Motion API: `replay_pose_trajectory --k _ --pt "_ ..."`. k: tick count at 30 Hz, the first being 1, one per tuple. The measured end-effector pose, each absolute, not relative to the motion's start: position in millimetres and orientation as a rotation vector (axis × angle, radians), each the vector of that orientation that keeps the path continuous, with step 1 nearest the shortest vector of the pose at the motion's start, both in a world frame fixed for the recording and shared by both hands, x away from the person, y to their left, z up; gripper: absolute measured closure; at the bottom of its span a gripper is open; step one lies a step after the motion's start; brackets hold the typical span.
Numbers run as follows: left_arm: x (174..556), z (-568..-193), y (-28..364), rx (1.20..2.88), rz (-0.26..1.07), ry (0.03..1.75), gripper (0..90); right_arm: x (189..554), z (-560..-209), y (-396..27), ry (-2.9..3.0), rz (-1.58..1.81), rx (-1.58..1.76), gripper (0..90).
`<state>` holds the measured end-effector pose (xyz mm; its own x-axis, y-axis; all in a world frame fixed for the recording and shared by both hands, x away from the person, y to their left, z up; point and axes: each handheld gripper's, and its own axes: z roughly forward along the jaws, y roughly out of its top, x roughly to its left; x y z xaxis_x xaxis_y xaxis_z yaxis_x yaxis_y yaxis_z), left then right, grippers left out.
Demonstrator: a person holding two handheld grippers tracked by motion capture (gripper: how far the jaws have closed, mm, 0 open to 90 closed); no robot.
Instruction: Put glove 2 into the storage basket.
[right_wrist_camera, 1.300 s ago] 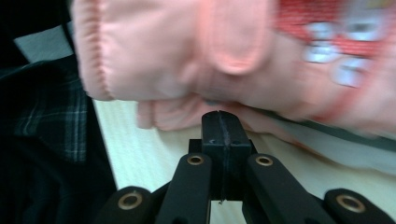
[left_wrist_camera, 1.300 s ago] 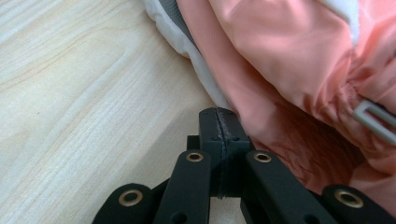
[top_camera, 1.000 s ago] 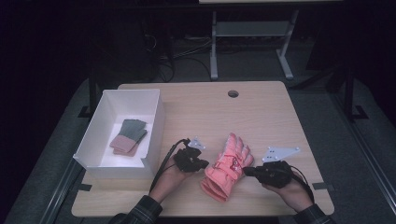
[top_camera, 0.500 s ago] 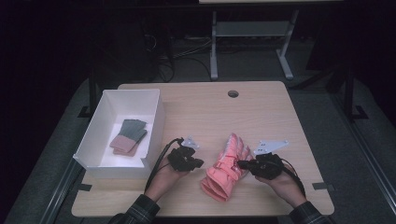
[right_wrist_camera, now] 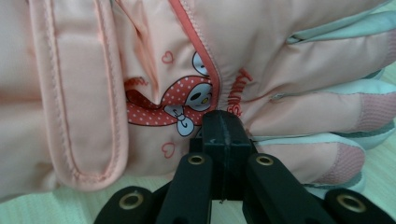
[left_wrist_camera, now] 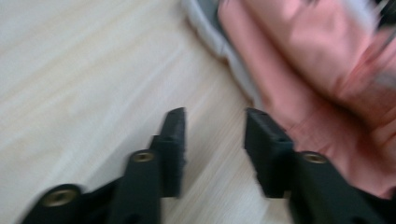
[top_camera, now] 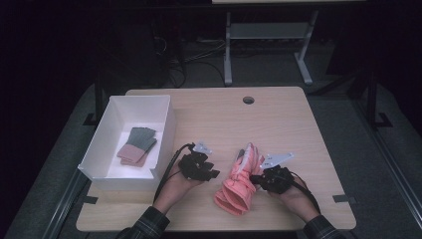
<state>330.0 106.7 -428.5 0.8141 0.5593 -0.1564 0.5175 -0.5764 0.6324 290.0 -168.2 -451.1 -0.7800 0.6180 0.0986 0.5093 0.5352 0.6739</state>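
Note:
A pink padded glove [top_camera: 240,179] with a cartoon print lies on the wooden table [top_camera: 288,124], cuff towards the person. My left gripper [top_camera: 213,174] is just left of it. In the left gripper view its jaws [left_wrist_camera: 215,116] have just been opening and stand apart over bare wood, with the glove [left_wrist_camera: 327,84] beside the right-hand jaw and nothing between them. My right gripper [top_camera: 255,178] is at the glove's right side. In the right gripper view its jaws [right_wrist_camera: 225,119] are shut together, tips against the glove [right_wrist_camera: 140,70] near the print.
A white open box [top_camera: 99,149] stands at the table's left, with folded grey-green and pink cloth items [top_camera: 138,145] inside. A cable hole [top_camera: 248,100] sits near the far edge. A metal stand [top_camera: 263,45] and cables are on the floor behind.
The right gripper has moved left and down onto the glove's side. The left gripper's jaws have opened from shut. The glove has stayed about where it was.

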Motion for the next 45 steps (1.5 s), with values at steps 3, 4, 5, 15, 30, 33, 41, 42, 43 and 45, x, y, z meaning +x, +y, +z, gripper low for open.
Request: replay_pose_trajectory --k 3,4,5,15,30,33,41,42,43,45 --pt "330.5 -412.9 104.1 2.267 0.045 0.769 41.3 290.6 -451.3 -167.4 2.624 1.064 0.983 90.0" --pt "329.3 -402.8 100.1 2.231 0.046 0.753 38.5 290.7 -451.6 -166.9 2.621 1.061 0.985 90.0" --pt "329.3 -402.8 100.1 2.231 0.046 0.753 36.5 290.3 -451.8 -166.6 2.619 1.059 0.986 90.0" --pt "339.5 -389.9 57.9 2.210 -0.025 0.690 21.2 290.2 -452.3 -166.5 2.618 1.060 0.982 90.0" --pt "349.5 -437.5 39.9 2.250 -0.176 0.788 13.6 289.9 -454.0 -168.0 2.617 1.077 0.989 90.0" --pt "352.1 -445.1 41.3 2.255 -0.223 0.797 13.0 289.9 -454.8 -168.1 2.617 1.074 0.987 90.0" --pt "357.0 -459.0 41.3 2.242 -0.353 0.829 12.6 289.3 -455.7 -167.4 2.615 1.067 0.984 90.0" --pt "356.7 -459.5 40.5 2.240 -0.359 0.833 12.6 289.4 -455.9 -167.5 2.615 1.070 0.983 90.0" --pt "356.7 -459.5 40.2 2.242 -0.358 0.829 12.6 289.4 -456.0 -167.6 2.615 1.070 0.980 90.0" --pt "356.8 -459.9 39.6 2.236 -0.371 0.826 12.9 289.3 -456.2 -167.7 2.614 1.071 0.980 90.0"
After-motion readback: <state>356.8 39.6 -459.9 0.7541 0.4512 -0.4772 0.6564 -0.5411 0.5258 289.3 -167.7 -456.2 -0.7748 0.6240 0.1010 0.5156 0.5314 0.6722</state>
